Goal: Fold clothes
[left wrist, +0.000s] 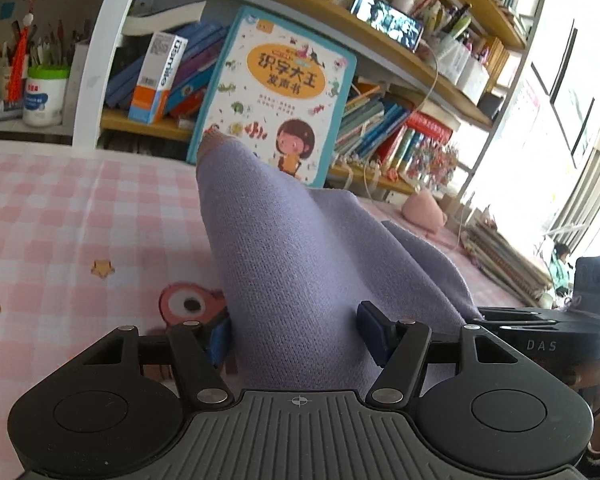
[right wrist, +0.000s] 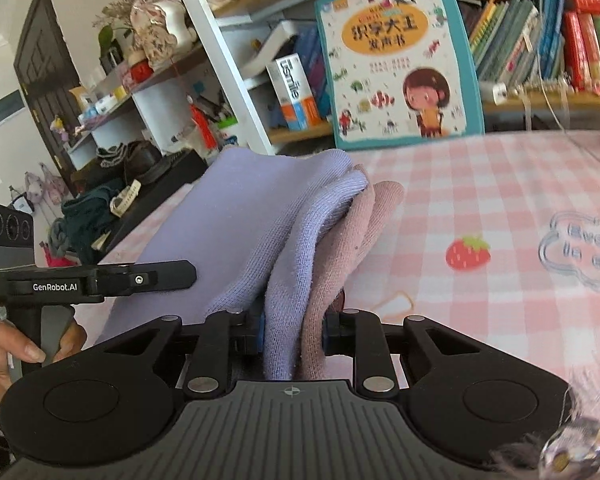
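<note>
A lilac knit garment (left wrist: 300,264) with a dusty pink part lies on a pink checked tablecloth (left wrist: 60,216). In the left wrist view the cloth runs between the fingers of my left gripper (left wrist: 296,336), whose jaws stand wide around it; I cannot tell whether they pinch it. In the right wrist view my right gripper (right wrist: 294,330) is shut on a bunched fold of the lilac garment (right wrist: 268,232) and its pink layer (right wrist: 364,216), lifted off the table. The left gripper (right wrist: 100,280) shows at the left, held by a hand.
A children's picture book (left wrist: 276,92) leans on a crowded bookshelf (left wrist: 380,128) behind the table. A pink plush (left wrist: 424,210) and stacked books (left wrist: 504,256) lie at the right. The tablecloth (right wrist: 500,208) stretches right of the garment. Shelves with clutter (right wrist: 112,92) stand left.
</note>
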The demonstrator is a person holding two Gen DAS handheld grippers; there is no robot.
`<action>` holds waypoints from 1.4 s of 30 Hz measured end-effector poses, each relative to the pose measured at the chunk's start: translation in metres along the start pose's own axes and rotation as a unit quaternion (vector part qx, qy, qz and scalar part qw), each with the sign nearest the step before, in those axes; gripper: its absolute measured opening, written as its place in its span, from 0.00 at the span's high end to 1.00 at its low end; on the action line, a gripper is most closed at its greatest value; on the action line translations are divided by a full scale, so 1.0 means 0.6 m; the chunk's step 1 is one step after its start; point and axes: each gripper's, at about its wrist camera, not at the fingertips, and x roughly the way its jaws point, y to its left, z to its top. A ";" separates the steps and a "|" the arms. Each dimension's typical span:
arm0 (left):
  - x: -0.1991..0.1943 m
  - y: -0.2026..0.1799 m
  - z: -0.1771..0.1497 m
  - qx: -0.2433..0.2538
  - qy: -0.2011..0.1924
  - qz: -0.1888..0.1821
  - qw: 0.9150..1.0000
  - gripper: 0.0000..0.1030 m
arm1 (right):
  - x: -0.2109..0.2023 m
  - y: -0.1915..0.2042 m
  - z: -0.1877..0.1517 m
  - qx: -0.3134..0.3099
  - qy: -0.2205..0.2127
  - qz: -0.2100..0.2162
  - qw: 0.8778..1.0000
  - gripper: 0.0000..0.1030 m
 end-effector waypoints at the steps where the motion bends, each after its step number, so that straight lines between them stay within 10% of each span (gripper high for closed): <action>1: 0.002 0.002 0.007 0.000 -0.002 0.000 1.000 0.37 | 0.002 0.002 0.007 -0.007 -0.003 -0.001 1.000 0.80; 18: 0.112 0.084 0.123 -0.008 -0.032 0.018 0.999 0.37 | 0.136 -0.070 0.143 0.039 -0.020 0.017 0.999 0.80; 42: 0.271 0.202 0.157 -0.089 -0.033 0.015 0.995 0.38 | 0.294 -0.195 0.175 0.118 -0.029 0.004 0.993 0.79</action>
